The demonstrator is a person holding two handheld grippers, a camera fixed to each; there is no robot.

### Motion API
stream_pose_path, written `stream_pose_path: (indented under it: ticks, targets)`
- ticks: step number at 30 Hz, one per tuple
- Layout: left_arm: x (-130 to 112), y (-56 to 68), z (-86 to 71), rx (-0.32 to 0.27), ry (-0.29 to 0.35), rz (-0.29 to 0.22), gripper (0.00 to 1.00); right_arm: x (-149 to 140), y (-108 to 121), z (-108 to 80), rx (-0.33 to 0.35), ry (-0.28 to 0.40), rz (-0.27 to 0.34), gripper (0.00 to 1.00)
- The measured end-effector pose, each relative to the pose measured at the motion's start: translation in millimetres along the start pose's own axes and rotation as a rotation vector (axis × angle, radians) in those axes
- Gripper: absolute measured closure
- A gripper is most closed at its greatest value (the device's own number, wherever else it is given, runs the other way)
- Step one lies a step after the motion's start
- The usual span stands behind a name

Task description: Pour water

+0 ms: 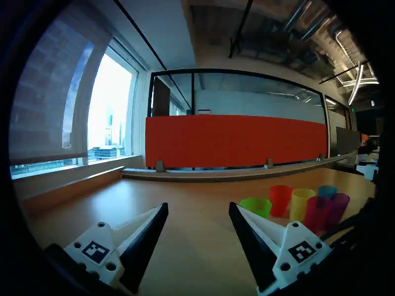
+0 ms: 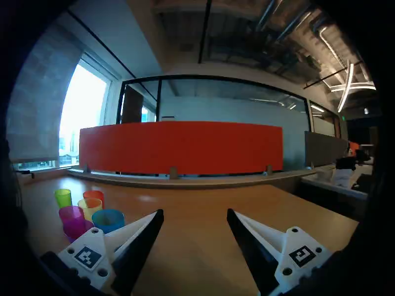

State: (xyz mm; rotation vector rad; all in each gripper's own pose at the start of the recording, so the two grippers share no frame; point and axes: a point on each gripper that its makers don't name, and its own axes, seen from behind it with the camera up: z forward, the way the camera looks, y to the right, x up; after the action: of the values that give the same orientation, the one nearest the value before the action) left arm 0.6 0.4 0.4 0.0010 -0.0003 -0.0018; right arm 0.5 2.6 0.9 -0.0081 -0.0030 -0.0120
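On the wooden table [image 1: 148, 192] the coloured cups [image 1: 301, 203] stand between our left gripper [image 1: 198, 207] and right gripper [image 2: 194, 213], both spread and empty, so we judge reaching for one comes next.

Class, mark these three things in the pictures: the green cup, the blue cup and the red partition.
green cup [image 1: 257, 208], left gripper view, on its front wall.
blue cup [image 2: 108, 224], right gripper view, on its front wall.
red partition [image 2: 180, 147], right gripper view, middle of its panel.
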Motion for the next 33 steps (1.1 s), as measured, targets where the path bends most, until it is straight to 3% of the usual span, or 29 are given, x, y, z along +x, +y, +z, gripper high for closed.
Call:
stream_pose_path:
  ticks: [17, 33]
  targets:
    - [45, 23.1, 7.6, -0.091, 0.01, 0.045, 0.09, 48, -2, 0.7, 0.027, 0.009, -0.05, 0.01]
    - [44, 45.4, 28.0, -0.221, -0.072, 0.101, 0.09, 64, -24, 6.0, 0.122, -0.025, -0.042, 0.01]
